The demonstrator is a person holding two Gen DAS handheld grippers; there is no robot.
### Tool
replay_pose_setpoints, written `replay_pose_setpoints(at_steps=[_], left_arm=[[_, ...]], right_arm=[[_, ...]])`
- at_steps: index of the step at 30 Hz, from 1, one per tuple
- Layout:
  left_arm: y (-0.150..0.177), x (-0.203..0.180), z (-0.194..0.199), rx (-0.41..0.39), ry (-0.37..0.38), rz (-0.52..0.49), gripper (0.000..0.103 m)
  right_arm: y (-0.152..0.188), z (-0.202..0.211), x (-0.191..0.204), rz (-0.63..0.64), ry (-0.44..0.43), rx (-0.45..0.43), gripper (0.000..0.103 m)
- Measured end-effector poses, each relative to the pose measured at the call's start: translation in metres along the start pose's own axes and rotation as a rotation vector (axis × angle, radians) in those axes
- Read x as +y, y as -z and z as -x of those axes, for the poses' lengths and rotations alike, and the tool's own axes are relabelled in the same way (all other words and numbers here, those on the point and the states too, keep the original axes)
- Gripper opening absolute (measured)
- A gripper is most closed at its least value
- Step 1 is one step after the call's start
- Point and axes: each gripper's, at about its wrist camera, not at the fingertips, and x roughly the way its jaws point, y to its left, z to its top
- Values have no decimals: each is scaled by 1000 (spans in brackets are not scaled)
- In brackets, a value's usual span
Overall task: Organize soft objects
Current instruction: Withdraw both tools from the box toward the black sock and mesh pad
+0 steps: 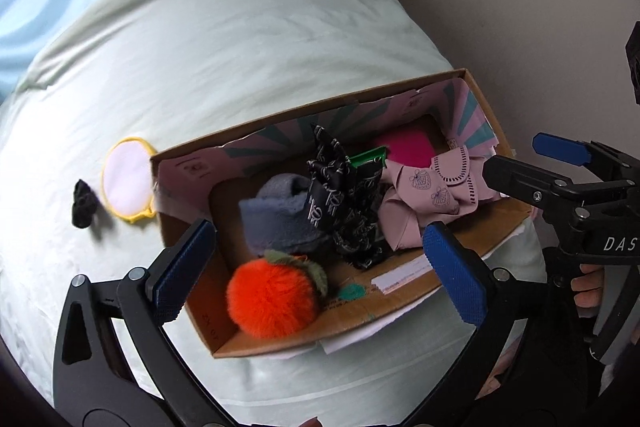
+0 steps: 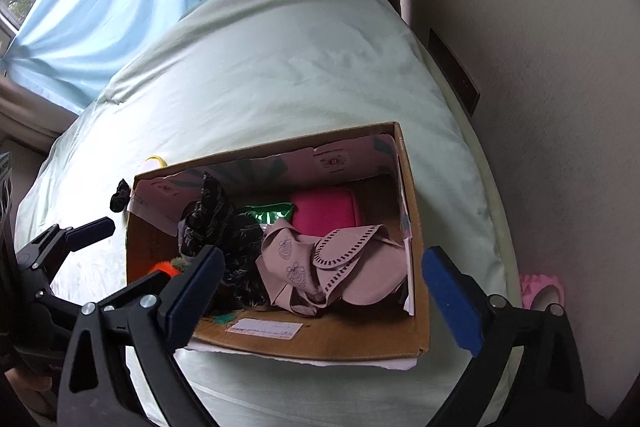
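An open cardboard box [image 1: 496,227] [image 2: 416,307] sits on a pale green bed. It holds an orange furry ball [image 1: 272,301], a grey fleece slipper [image 1: 276,215], a black patterned cloth [image 1: 340,195] [image 2: 216,223], a pink embroidered cloth [image 1: 424,195] [image 2: 340,267], a green item [image 1: 368,159] and a magenta item [image 1: 412,147] [image 2: 324,211]. My left gripper [image 1: 320,267] is open and empty above the box's near end. My right gripper [image 2: 324,295] is open and empty over the pink cloth. A yellow-rimmed white pad [image 1: 128,183] and a black scrunchie [image 1: 83,205] [image 2: 120,199] lie on the bed left of the box.
A beige wall [image 2: 540,107] runs along the bed's right side. A pink foam roller [image 2: 542,293] lies on the floor by the wall. Blue and brown curtains [image 2: 120,7] hang beyond the bed's far end.
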Motion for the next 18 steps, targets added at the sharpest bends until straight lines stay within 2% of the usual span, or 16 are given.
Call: replay_pose_setpoints(at_steps=[7,18], left_arm=[[9,13,31,-51,26,35,103],[44,59,130,-209,38,124,103]], right_arm=[[2,25,15,20,-18,-55,99],[19,98,82,91,8,-164,99]])
